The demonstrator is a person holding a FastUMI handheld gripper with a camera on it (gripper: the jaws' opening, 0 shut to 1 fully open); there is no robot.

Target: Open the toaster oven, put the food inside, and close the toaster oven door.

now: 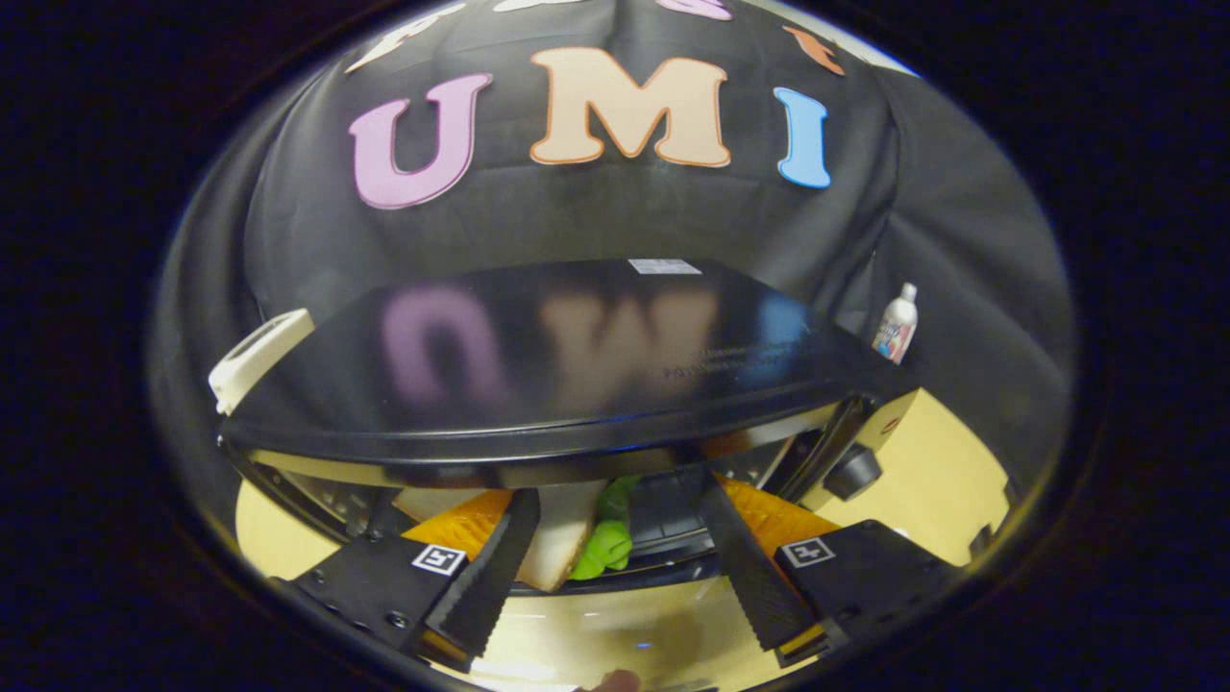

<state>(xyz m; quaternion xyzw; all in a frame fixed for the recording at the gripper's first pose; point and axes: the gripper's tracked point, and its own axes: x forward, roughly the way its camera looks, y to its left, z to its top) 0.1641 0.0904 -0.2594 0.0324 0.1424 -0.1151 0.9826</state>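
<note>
No legible text, toaster oven [577, 356] top sticker and printing too blurred.

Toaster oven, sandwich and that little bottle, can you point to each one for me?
toaster oven [577, 356]: gripper view, on its shiny black top.
sandwich [562, 538]: gripper view, on the bread slice, between the open fingers.
bottle [896, 327]: gripper view, on its body, beside the oven.

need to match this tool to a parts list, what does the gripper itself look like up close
The gripper has two long, flat fingers that taper toward their tips, each with a ridged, sawtooth-like inner face. Each finger rises from a blocky black mount with small screws, and each mount carries a square white tag with a black pattern. No cables can be seen.
</note>
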